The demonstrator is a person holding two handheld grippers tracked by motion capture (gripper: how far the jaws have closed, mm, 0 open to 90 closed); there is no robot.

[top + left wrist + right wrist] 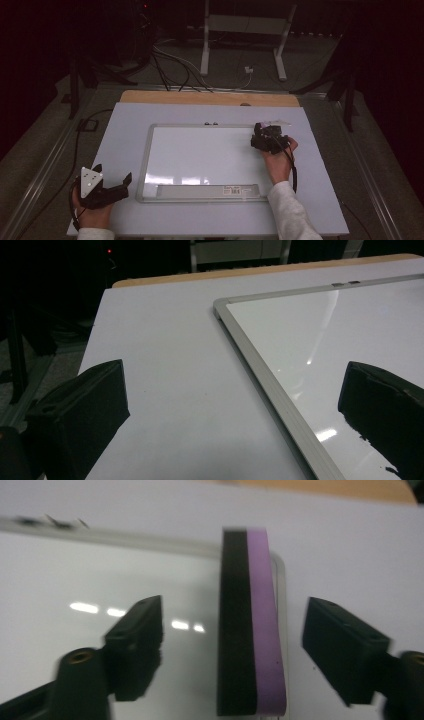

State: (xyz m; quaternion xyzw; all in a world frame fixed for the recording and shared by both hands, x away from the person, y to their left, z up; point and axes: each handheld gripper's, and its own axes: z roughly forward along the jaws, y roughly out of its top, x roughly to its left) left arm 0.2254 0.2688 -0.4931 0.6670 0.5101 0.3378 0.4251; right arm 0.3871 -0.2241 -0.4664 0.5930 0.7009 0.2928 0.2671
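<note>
black jaws of the right gripper [232, 645] stand apart on either side of a purple-and-black eraser [248, 625], neither pad touching it; the eraser stands on its long edge at the whiteboard's [200, 155] right-hand rim, near the far corner. judged from this, it is freed rather than gripped, set at the rim so the writing surface stays clear. seen from above, the right gripper [268, 138] sits at that same far right corner of the whiteboard. the left gripper [111, 190] rests off the whiteboard's near left corner, jaws wide and holding nothing, apparently parked. the whiteboard's tray [209, 190], along its near edge, carries nothing but a small label.
</note>
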